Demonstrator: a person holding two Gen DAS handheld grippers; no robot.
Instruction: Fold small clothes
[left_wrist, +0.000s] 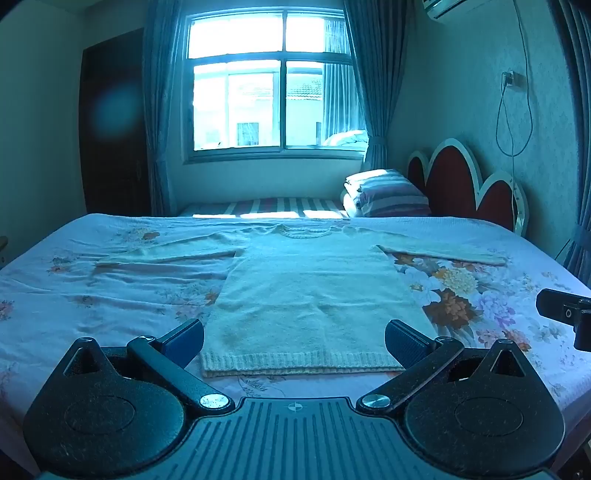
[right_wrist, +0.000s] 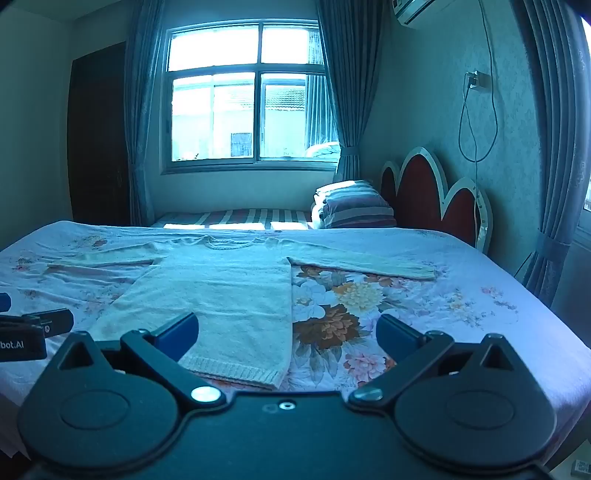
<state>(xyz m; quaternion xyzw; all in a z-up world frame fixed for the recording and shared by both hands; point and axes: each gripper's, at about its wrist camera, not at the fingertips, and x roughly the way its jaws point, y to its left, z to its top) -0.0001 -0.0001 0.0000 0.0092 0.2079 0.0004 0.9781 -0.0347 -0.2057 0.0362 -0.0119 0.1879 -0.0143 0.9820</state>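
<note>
1. Left wrist view: left gripper (left_wrist: 294, 341) has its jaws spread wide with nothing between the pads, and hovers over the near hem of the sweater (left_wrist: 314, 295).
2. Right wrist view: right gripper (right_wrist: 287, 338) is also spread wide and empty. It sits over the sweater's near right corner and the floral bedspread (right_wrist: 461, 302) beside it.
3. The sweater lies flat on the bedspread with its front up: collar at the far side, ribbed hem (left_wrist: 303, 363) nearest the grippers, both sleeves stretched out sideways. No fold is made yet, so I judge the task is at its start.
4. Risk: pads bite too deep and pinch the bedspread along with the knit. Cause: the sheet under it is thin and wrinkled, and the sweater lies flush on it. The fold would then drag the sheet.
5. Risk: only the top layer is grabbed. Cause: the body is two layers of knit, and a shallow pinch would peel the front off the back, so the fold comes out skewed.
6. Risk: the right sleeve (right_wrist: 362, 264) or left sleeve (right_wrist: 103, 258) trails or bunches during a body fold. Cause: they lie fully out, well apart from both grippers, and nothing holds them.
7. Risk: the grippers collide. Cause: each shows at the edge of the other's view, so they are already near each other.
8. Risk: uneven lift stretches the knit. Cause: soft fabric held at two points sags between them.
</note>
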